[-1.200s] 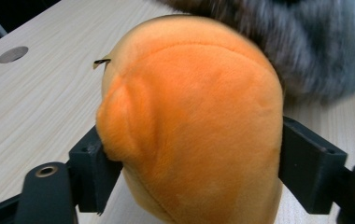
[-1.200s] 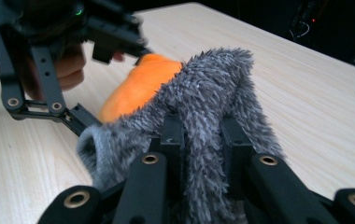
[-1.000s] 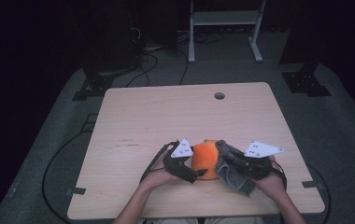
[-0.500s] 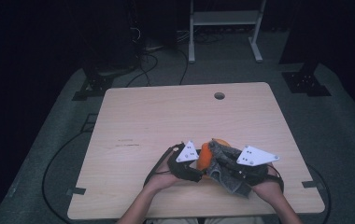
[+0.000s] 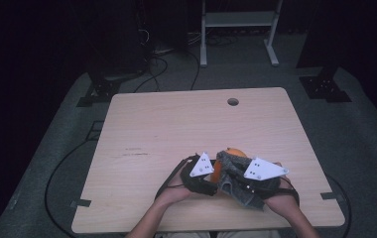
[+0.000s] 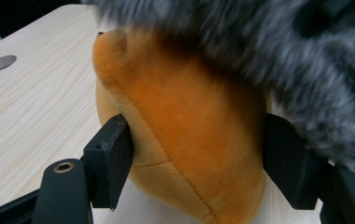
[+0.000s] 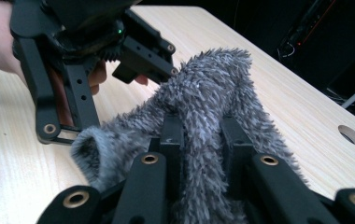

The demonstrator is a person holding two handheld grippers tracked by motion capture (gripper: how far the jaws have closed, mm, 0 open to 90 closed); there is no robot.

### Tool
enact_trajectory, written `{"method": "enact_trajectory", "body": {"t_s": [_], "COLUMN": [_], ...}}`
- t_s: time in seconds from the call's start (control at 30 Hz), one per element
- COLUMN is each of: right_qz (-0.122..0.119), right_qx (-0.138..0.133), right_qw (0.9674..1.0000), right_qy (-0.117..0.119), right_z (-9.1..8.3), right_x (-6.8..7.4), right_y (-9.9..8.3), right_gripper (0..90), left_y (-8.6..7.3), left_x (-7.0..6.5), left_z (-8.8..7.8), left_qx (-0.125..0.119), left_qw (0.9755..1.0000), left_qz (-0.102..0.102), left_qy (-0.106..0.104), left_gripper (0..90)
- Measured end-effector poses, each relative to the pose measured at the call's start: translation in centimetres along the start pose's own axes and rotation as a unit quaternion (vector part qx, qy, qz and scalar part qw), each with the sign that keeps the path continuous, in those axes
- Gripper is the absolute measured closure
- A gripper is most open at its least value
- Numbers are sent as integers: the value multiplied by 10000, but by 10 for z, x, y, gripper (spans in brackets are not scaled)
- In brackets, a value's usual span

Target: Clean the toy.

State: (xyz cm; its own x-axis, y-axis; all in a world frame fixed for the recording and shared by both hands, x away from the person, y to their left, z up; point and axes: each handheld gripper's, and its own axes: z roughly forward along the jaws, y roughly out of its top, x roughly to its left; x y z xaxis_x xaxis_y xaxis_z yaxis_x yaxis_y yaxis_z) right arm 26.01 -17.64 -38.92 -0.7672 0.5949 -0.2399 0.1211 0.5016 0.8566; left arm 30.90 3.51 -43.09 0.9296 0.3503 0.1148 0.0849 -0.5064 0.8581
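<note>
Orange plush toy (image 6: 189, 140): soft, stitched seam showing; sits at the near middle of the table, between the two grippers, with its underside on or just above the wood. In the high view it shows as an orange bulge (image 5: 233, 152) under the grey cover.

Grey fuzzy fabric piece (image 7: 208, 112): long-pile, sock-like, draped over the top of the plush toy and trailing toward the person's right.

Left gripper (image 6: 199, 163): jaws about half-way in, having just been closing, pads pressed against both flanks of the plush toy, which dents slightly under them.

Right gripper (image 7: 196, 140): jaws closed tight, pinching a fold of the grey fuzzy fabric piece.

Step in hand, as judged: one gripper steadies the toy while the other works the fabric over it, or off it; which way cannot be told. The next move likely calls for a steady pull on the fabric with the left grip kept firm, so the soft body does not slip out.

Table (image 5: 166, 129): pale wood-grain top, round cable hole (image 5: 232, 101) at the far edge, otherwise bare.

Room: dark; grey carpet, black cables (image 5: 62, 163) on the floor, a white metal frame (image 5: 238, 29) beyond the table.
</note>
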Motion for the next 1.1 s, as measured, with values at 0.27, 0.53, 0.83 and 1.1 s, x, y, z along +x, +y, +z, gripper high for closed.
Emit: {"method": "enact_trajectory", "body": {"t_s": [0.27,0.53,0.83,1.1], "right_qz": [378,731,992,661], "right_qx": [85,-55,35,81], "right_qw": [9989,9973,9951,9972], "right_qy": [-256,110,14,344], "right_z": [-6,2,11,17], "right_x": [-17,-23,-24,-8], "right_y": [-10,-18,-29,-21], "right_gripper": [742,740,739,731], "left_y": [-2,-10,-18,-20], "left_x": [1,8,35,33], "left_z": [0,-3,-17,-15], "left_qx": [27,300,-219,-141], "left_qw": [10000,9995,9947,9956], "left_qz": [-1,33,-832,-807], "left_qy": [-10,-14,-557,-458], "left_gripper": [300,298,134,208]}}
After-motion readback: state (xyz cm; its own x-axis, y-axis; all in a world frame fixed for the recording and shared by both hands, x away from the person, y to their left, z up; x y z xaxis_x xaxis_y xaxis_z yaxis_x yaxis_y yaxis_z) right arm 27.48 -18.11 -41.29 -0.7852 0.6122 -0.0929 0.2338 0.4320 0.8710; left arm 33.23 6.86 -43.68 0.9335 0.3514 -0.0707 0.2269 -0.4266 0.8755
